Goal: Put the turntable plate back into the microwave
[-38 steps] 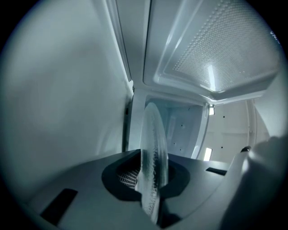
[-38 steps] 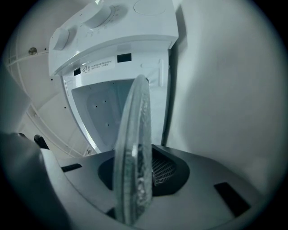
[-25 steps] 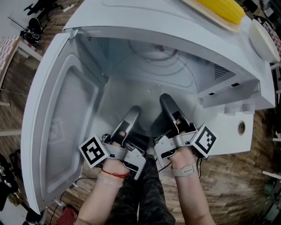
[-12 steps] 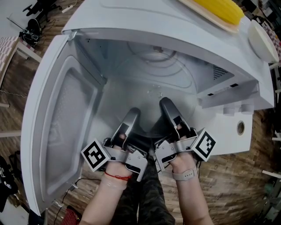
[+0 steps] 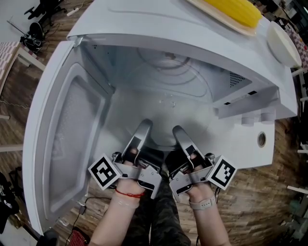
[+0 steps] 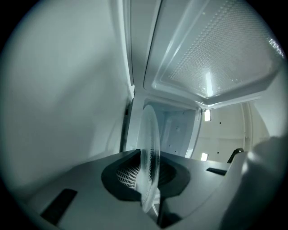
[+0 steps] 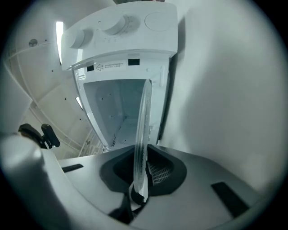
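Observation:
The clear glass turntable plate [image 5: 166, 103] is held level at the mouth of the open white microwave [image 5: 159, 24], reaching into the cavity. My left gripper [image 5: 144, 126] is shut on its near rim, and my right gripper [image 5: 177, 130] is shut on the rim just beside it. In the left gripper view the plate [image 6: 148, 152] stands edge-on between the jaws of the left gripper [image 6: 148, 179]. The right gripper view shows the same plate [image 7: 143, 134] edge-on in the right gripper [image 7: 141, 175], with the cavity behind.
The microwave door [image 5: 67, 144] hangs open to the left. The control panel with knobs [image 5: 260, 139] is on the right. On top of the microwave lie a yellow object on a board [image 5: 231, 12] and a white dish [image 5: 284, 41]. Wooden floor lies around.
Both grippers have drawn back toward me with the plate, the right one more than the left. Both are still shut on the rim.

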Motion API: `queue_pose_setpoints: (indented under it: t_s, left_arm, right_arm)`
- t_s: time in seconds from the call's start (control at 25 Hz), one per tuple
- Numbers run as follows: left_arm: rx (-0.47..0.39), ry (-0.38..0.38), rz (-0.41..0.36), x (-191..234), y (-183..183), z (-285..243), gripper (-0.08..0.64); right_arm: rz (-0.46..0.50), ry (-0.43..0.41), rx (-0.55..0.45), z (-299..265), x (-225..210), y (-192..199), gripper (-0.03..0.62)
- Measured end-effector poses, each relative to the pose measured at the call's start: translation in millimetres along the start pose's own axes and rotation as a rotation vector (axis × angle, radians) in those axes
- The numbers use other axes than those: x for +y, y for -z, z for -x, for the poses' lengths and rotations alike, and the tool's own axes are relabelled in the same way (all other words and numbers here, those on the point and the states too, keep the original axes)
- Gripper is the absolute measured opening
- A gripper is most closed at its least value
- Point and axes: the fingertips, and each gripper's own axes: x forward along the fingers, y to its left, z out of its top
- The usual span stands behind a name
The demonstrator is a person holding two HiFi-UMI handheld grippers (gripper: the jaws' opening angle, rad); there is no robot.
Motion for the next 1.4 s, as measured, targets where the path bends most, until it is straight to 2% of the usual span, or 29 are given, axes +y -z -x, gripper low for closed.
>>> queue_pose_setpoints:
  t_s: [0.2,0.64,0.92,1.4]
  left_arm:
    - [-0.013,0.006,-0.007,-0.5,0.0,-2.0,0.037]
    - [-0.024,0.009,-0.026,1.6,-9.9,-20.7,0.037]
    - [0.006,0.007,-0.055,2.2,-11.2,-24.7,0.037]
    - [0.045,-0.002,-0.084,-0.1,-6.2,-23.9,0.037]
  right_arm:
    - [0.071,-0.021,0.007,-0.6,4.8,-3.4,0.051]
    - [0.040,-0.045,-0.004,-18.7,1.0,-16.9,0.049]
    - [0.092,-0.052,0.007,-23.7,1.3,-20.9,0.049]
    - [0.038,-0.050,-0.039,-36.4,-3.1,-36.3,0.049]
